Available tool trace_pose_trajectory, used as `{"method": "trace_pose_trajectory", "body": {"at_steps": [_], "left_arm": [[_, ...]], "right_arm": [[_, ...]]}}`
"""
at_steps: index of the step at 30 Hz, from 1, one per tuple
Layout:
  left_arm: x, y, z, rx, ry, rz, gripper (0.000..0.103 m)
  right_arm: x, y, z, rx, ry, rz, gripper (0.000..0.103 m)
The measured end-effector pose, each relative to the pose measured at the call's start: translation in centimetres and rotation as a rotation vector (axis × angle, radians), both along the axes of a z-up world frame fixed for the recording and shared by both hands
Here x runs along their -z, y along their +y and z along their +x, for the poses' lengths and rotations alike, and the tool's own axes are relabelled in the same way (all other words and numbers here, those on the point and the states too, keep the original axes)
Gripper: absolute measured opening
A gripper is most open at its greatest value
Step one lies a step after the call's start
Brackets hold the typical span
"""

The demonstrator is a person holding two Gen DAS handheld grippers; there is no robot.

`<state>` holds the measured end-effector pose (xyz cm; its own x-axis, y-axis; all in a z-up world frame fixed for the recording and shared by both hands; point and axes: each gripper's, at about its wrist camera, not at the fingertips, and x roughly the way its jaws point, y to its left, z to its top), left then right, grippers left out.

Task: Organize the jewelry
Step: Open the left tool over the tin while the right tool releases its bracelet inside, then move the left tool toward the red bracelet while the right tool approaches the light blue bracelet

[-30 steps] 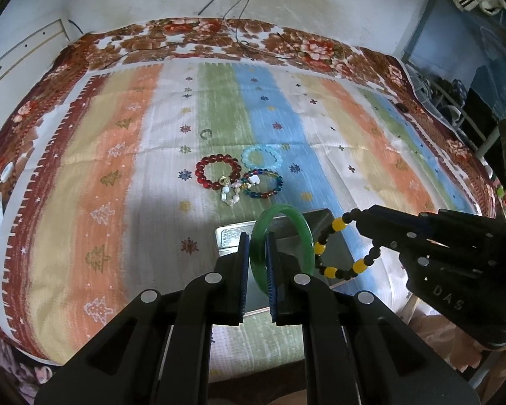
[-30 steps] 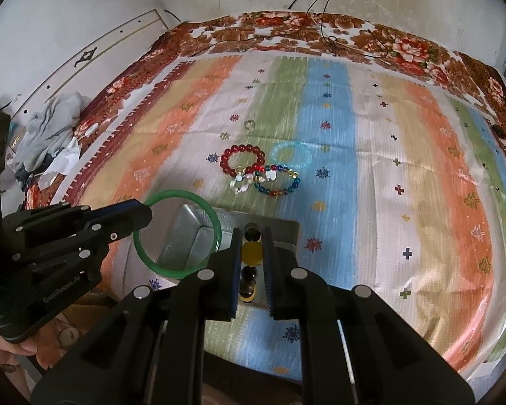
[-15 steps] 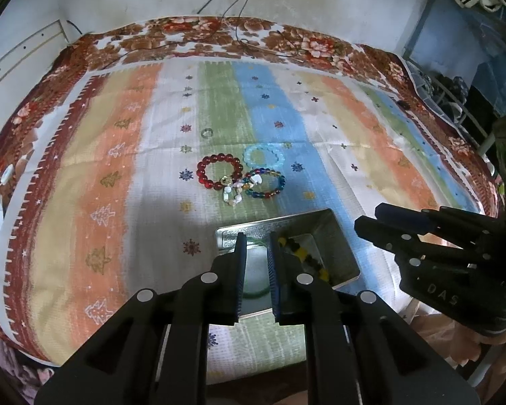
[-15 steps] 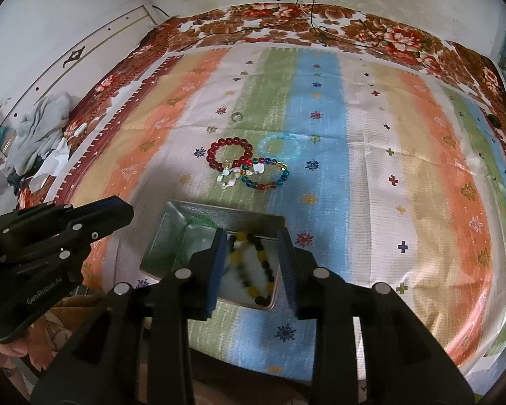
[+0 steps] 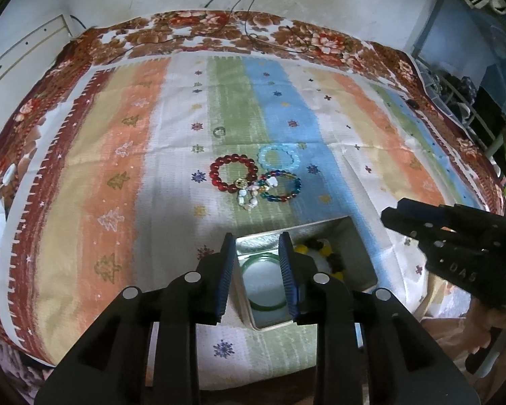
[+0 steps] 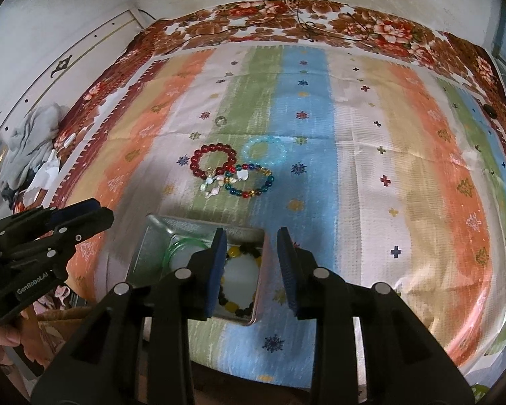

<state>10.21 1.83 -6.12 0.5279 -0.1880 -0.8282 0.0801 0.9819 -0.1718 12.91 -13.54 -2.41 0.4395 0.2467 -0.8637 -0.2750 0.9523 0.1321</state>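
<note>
A metal tray (image 5: 361, 246) sits on the striped cloth near its front edge. In it lie a green bangle (image 5: 263, 305) and a yellow-and-black bead bracelet (image 5: 324, 248). My left gripper (image 5: 255, 236) hovers over the bangle; its jaws are opening and nothing is between them. My right gripper (image 6: 251, 233) stands open above the bead bracelet (image 6: 234, 253), touching nothing. Farther back lie a red bead bracelet (image 5: 232, 173), a pale blue bracelet (image 5: 278, 157), a multicoloured bead bracelet (image 5: 281, 185), a white charm bracelet (image 5: 249, 197) and a small ring (image 5: 219, 131).
The striped cloth (image 5: 118, 168) has a floral border, with cables (image 5: 253, 33) trailing over its far edge. A heap of clothes (image 6: 33, 135) lies off the left side. Shelving (image 5: 455, 84) stands at the right. A person's hand (image 6: 0, 334) holds the left gripper.
The left gripper let go of the green bangle and the right let go of the bead bracelet. Both pieces now lie in the tray, and both pairs of jaws stand apart.
</note>
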Motion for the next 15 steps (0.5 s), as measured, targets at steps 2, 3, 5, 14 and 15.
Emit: {"method": "trace_pose_trajectory", "body": {"at_steps": [2,3,5,14,15], "left_arm": [[0.2,0.1,0.6,0.001,0.010,0.011,0.028],[0.3,0.2,1.0,-0.001,0.014,0.020,0.030],[0.5,0.4,1.6,0.001,0.022,0.028,0.030],[0.8,1.0,3.6,0.000,0.044,0.050,0.031],[0.9,1.0,3.8,0.000,0.048,0.050,0.031]], "right_arm": [[0.1,-0.1,0.6,0.005,0.003,-0.002,0.033],[0.1,0.0,0.7,0.005,0.004,-0.003,0.033],[0.3,0.1,1.2,0.002,0.011,0.000,0.034],[1.4,-0.1,3.3,0.019,0.050,-0.006,0.038],[1.5,-0.1,3.4,0.019,0.050,-0.010,0.038]]}}
